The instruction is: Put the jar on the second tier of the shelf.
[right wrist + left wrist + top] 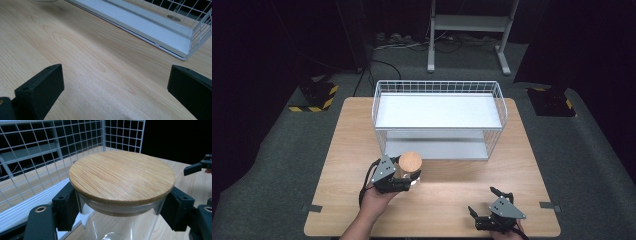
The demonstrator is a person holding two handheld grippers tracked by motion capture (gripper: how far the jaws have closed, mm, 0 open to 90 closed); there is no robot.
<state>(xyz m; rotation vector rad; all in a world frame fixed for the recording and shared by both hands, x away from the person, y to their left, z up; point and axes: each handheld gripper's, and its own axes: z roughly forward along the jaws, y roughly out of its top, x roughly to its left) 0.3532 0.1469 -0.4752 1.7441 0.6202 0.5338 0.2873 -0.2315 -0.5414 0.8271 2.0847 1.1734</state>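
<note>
Right gripper (490, 204): sat nearest, at the near right edge of the table (452, 195), in the person's right hand. Its jaws stood wide apart with nothing between them; in the right gripper view, bare wood lay between the two black pads (41, 86).

Left gripper (404, 179): lay a little farther in, left of centre, held by the person's left hand (377, 197). Its jaws were clamped on the glass jar, one pad (65, 205) on each side of the wall just under the lid.

Glass jar (411, 172): stood upright in the left gripper's grip, just in front of the wire rack's lower shelf, over the near middle of the table. The wall was clear glass (120, 227); through it I could make out the table wood and nothing clearly inside, though the bottom was out of sight.

Lid (122, 176): a round bamboo disc, seated flat on the jar's mouth and closing it.

Wire rack (439, 117): a white two-level basket standing behind the jar, toward the far half of the table. Its open front faced the person.

Lower shelf (437, 148): a pale panel at table level, with nothing lying on it.

Upper shelf (438, 111): a pale panel ringed by a low wire rim, likewise bare.

Floor (287, 150): grey carpet around the table, dark beyond it.
</note>
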